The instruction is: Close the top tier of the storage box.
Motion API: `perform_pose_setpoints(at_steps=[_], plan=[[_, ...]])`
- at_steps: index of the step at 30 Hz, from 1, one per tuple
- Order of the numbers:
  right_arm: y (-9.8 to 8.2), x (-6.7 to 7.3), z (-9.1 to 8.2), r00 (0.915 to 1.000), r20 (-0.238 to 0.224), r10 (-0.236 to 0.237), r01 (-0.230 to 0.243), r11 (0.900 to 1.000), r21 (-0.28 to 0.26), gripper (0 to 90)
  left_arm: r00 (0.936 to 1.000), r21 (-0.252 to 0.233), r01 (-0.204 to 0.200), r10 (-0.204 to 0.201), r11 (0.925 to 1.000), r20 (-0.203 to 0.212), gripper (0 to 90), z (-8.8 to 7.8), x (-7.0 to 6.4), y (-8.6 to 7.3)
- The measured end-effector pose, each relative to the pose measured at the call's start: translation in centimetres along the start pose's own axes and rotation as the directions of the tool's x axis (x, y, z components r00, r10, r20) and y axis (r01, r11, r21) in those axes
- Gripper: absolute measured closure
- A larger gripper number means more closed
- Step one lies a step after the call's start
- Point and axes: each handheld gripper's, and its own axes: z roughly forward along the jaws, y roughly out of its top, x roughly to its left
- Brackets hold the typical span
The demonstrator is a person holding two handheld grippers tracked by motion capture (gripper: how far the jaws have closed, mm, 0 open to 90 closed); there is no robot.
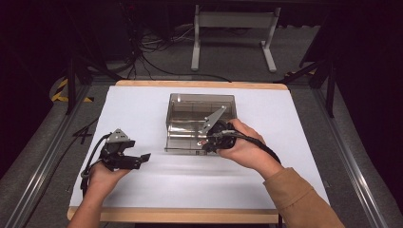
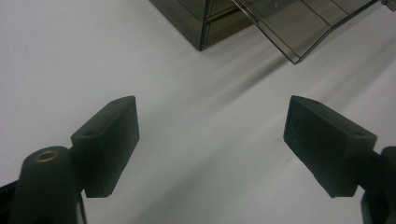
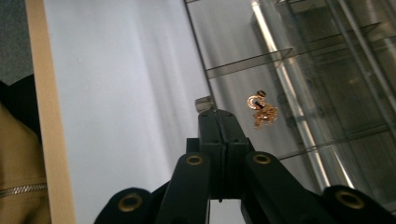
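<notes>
A smoky clear plastic drawer box (image 1: 202, 107) stands in the middle of the white table. Its lowest drawer (image 1: 183, 142) is slid out toward me. A small gold trinket (image 3: 262, 111) lies on the drawer's floor. My right gripper (image 1: 207, 145) is at the drawer's front right corner, jaws pressed together (image 3: 218, 114). A small clear tab (image 3: 204, 103) sits just past its tips, and I cannot tell if they touch it. My left gripper (image 1: 142, 159) rests to the left of the box above bare table, jaws wide apart (image 2: 210, 140) with nothing between them. The box corner (image 2: 205, 23) lies ahead of it.
The white table top (image 1: 142, 109) has a wooden edge (image 1: 180, 216) at the front. Cables trail from both grippers. A white table frame (image 1: 233, 33) and loose cables stand on the floor beyond. Metal rails run along both sides.
</notes>
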Motion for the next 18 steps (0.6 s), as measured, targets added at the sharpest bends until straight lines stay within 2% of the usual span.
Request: perform_pose_setpoints(at_steps=[7, 8, 10, 15, 18], plan=[[-0.1, 0.7, 0.4, 0.9987, -0.042, -0.027, 0.029, 0.999, 0.037, 90.0, 1.0, -0.004, 0.003, -0.003, 1.0, 0.0, 18.9, -0.1, 0.0, 0.0], [-0.1, 0.7, 0.6, 0.9984, -0.037, -0.043, 0.045, 0.998, 0.038, 90.0, 1.0, -0.004, 0.003, -0.003, 1.0, 0.0, 18.9, -0.1, 0.0, 0.0], [-0.1, 0.9, 0.6, 0.9979, -0.048, -0.042, 0.044, 0.998, 0.053, 90.0, 1.0, -0.002, 0.003, -0.003, 1.0, 0.0, 18.9, -0.1, 0.0, 0.0], [-0.2, 1.4, 1.1, 0.9948, -0.072, -0.072, 0.079, 0.992, 0.097, 90.0, 1.0, 0.001, -0.003, 0.003, 1.0, -0.001, 18.9, -0.1, 0.0, 0.0], [-0.3, 1.5, 1.3, 0.9944, -0.08, -0.068, 0.078, 0.99, 0.121, 90.0, 1.0, -0.002, 0.006, -0.006, 1.0, -0.001, 18.9, -0.1, -0.1, 0.0]])
